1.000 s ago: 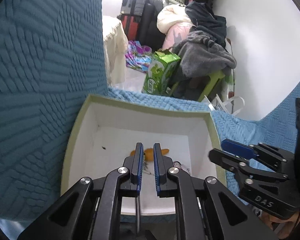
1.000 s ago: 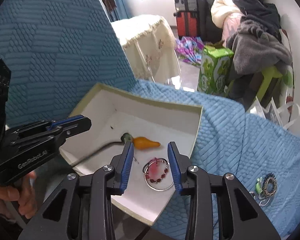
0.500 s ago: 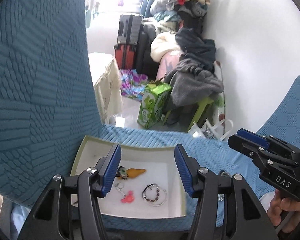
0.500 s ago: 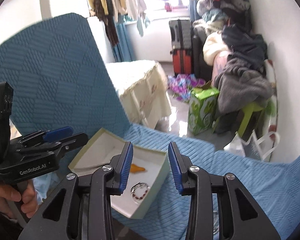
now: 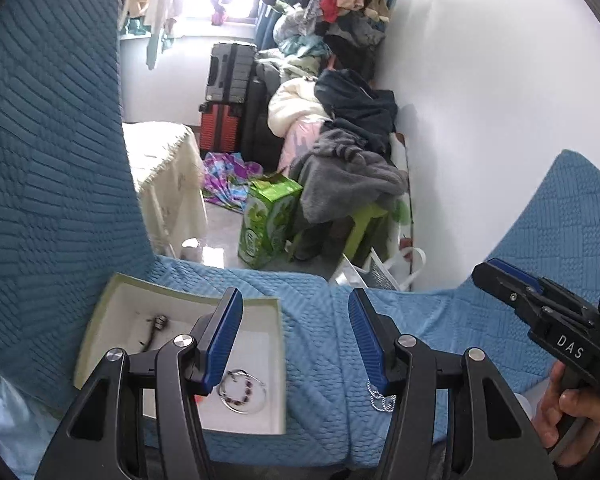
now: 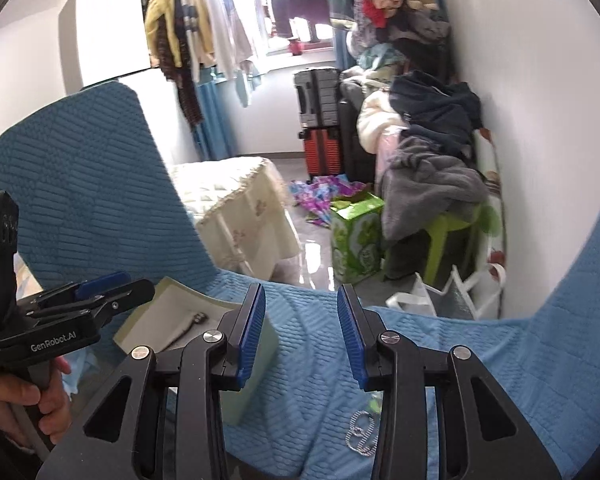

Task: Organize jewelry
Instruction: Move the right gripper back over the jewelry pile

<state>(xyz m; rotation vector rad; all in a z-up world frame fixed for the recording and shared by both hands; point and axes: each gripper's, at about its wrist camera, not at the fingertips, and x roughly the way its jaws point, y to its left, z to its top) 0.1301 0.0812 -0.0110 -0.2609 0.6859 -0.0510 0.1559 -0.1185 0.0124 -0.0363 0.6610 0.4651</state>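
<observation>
Jewelry lies in a shallow white box with a pale green rim, set on a blue quilted cover; the box's long axis runs away from the left camera, slightly leftward. Nearest in the box is a thin wire bracelet with dark red beads, lying flat; toward the far left corner lies a dark cord with a metal end. Just right of the box, on the cover, rests a silvery chain piece. The left hand-held gripper is spread wide and empty; a second ago its pads were nearly together low inside the box. The right hand-held gripper stands part open, empty, and both views now sit higher, showing more room.
</observation>
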